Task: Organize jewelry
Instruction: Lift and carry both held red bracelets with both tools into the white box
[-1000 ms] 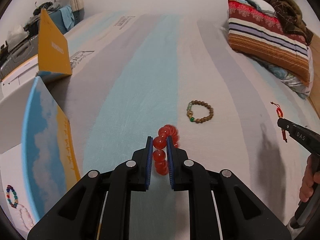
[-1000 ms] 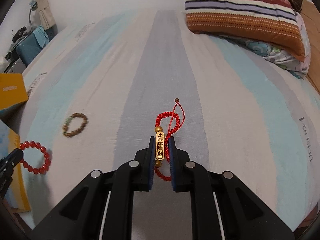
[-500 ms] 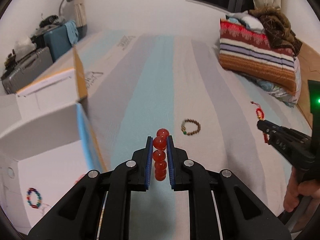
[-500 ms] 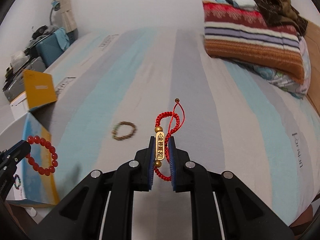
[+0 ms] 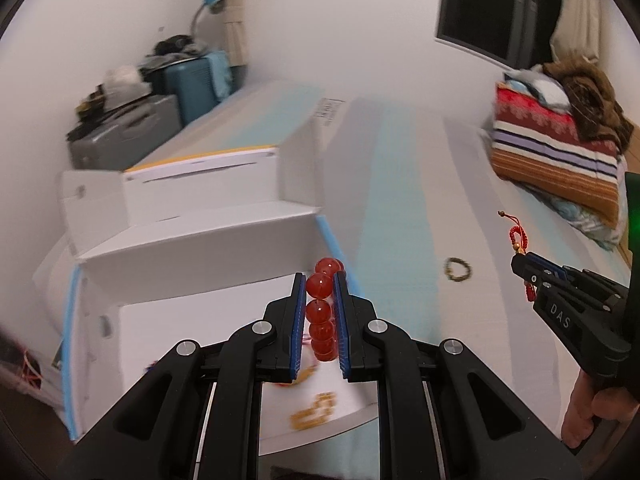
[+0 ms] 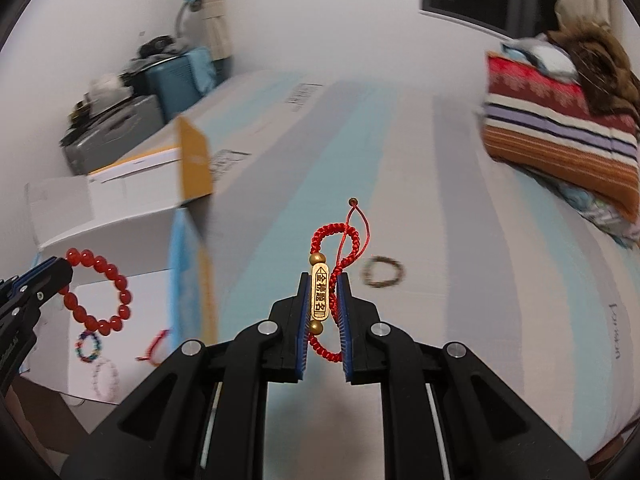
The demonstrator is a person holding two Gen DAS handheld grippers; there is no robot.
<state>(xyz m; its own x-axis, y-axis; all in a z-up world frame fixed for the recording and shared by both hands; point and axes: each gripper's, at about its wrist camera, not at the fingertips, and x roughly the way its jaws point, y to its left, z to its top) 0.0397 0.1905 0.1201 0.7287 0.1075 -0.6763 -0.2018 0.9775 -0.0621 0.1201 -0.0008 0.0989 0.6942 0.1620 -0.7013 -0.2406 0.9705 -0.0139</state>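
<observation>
Red glass-like beads of the bead bracelet [image 5: 320, 316] sit clamped between the jaws of my left gripper [image 5: 320, 284], and the loop hangs edge-on to this camera, its long axis running from 6 to 12 o'clock. Directly under these jaws, toward 6 o'clock, is the white floor of the open box [image 5: 224, 240], where I see some blurred gold pieces [image 5: 314, 416]. I judge that the left hand is the nearer one to the box, so it should release first.

My right gripper [image 6: 323, 284] has its jaws closed on the red cord bracelet [image 6: 320, 296], with the gold charm upright. From it the box lies at 9 o'clock. On the striped bed [image 6: 460, 240] one brown bracelet [image 6: 382, 273] lies at 1 o'clock. Folded blankets [image 6: 560, 128] and suitcases [image 6: 120, 136] stand behind.
</observation>
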